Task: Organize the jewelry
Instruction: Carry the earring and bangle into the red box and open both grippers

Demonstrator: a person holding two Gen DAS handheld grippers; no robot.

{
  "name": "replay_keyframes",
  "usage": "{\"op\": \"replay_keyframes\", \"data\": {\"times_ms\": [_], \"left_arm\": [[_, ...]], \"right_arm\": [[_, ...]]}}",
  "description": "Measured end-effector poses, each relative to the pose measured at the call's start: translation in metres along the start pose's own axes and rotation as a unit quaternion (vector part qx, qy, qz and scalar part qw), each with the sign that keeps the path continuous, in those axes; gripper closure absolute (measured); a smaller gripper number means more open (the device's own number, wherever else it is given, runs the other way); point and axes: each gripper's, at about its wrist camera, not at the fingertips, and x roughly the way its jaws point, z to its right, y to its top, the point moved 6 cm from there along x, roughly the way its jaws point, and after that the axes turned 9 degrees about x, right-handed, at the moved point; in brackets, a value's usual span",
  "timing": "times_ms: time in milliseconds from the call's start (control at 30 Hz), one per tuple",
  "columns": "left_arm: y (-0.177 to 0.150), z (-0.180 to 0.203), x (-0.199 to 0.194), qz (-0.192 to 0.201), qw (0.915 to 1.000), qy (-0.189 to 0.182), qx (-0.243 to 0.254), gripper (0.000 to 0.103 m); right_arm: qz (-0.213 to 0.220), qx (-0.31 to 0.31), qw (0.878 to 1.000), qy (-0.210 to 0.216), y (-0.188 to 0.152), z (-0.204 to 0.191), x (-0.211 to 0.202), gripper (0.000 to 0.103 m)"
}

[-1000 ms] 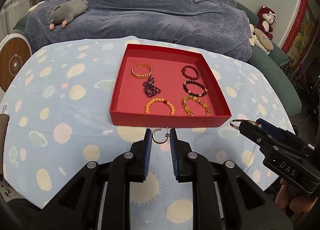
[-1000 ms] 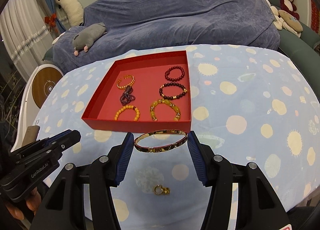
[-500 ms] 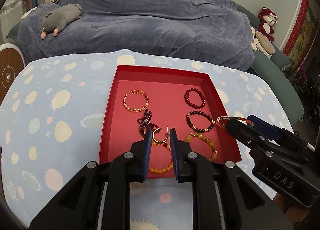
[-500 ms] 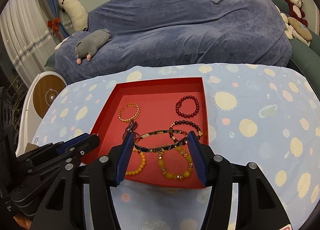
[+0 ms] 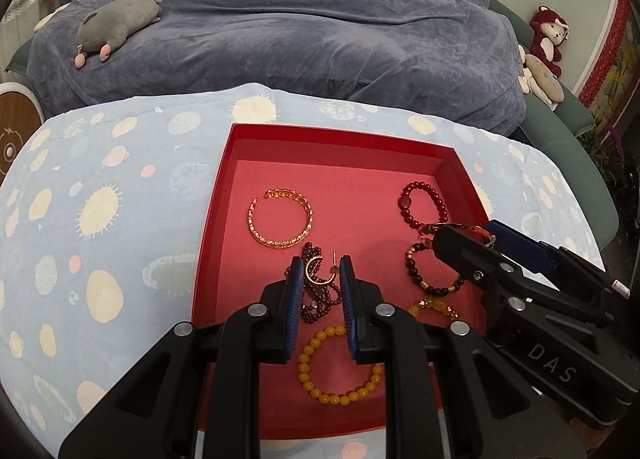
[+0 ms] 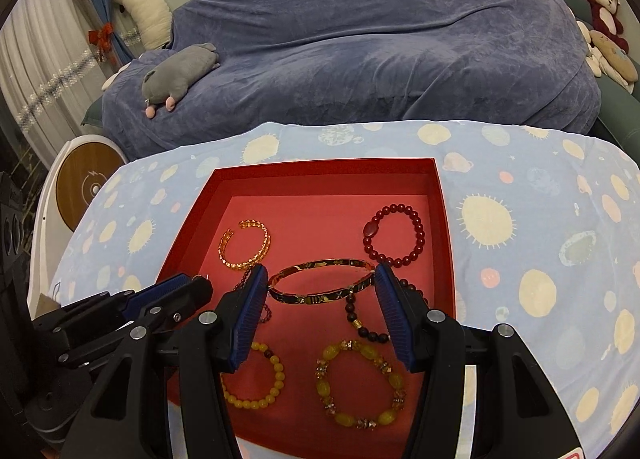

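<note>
My left gripper [image 5: 320,273] pinches a gold hoop earring [image 5: 319,270] between its blue pads [image 5: 296,279], fingers set narrow, and hangs above the red tray [image 5: 224,187] over a dark purple bead strand [image 5: 316,299]. My right gripper [image 6: 320,283] clamps a gold-and-black bangle [image 6: 322,286] across its width, fingers set wide, the bangle lying roughly level above the tray floor. The tray sits on a pale blue cloth [image 6: 540,239] printed with cream suns and planets. Contents of the tray (six pieces visible): an open gold cuff [image 5: 280,219] at the far left, a dark red bead bracelet [image 6: 394,233] at the far right, a brown bead bracelet [image 5: 432,269] nearer on the right, a yellow stone bracelet [image 6: 360,383] at the near right, an amber bead bracelet [image 5: 338,369] at the near left, and the purple strand between cuff and amber beads. In the left view the right gripper reaches in from the right, over the brown bracelet. Behind the table a blue throw covers a sofa [image 6: 380,39], with a grey plush [image 6: 178,73] lying on it.
</note>
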Motion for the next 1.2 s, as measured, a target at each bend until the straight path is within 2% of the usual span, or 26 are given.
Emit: {"op": "replay_keyframes", "data": {"times_ms": [367,633,667,833,933,1200], "left_arm": [[0.000,-0.013,0.024,-0.015,0.9998,0.007,-0.005,0.085],[-0.006,-0.025,0.026,-0.018,0.9995,0.015,-0.020,0.085],[-0.008,-0.026,0.026,-0.020,0.9994,0.017,-0.023,0.084],[-0.011,-0.034,0.017,-0.012,0.9987,0.027,-0.042,0.062],[-0.012,-0.034,0.009,-0.006,0.9988,0.030,-0.039,0.055],[-0.023,-0.024,-0.022,0.009,0.9992,0.023,-0.031,0.052]], "right_arm": [[-0.016,0.002,1.000,-0.004,0.005,-0.001,0.031,0.049],[-0.042,-0.001,0.999,0.010,-0.003,-0.008,0.042,0.048],[-0.042,0.000,0.999,0.009,-0.003,-0.008,0.042,0.048],[-0.043,0.006,0.999,0.012,-0.007,-0.007,0.035,0.048],[-0.038,0.000,0.999,0.012,-0.008,-0.008,0.026,0.048],[-0.030,-0.004,0.999,0.011,-0.025,-0.007,-0.008,0.048]]}}
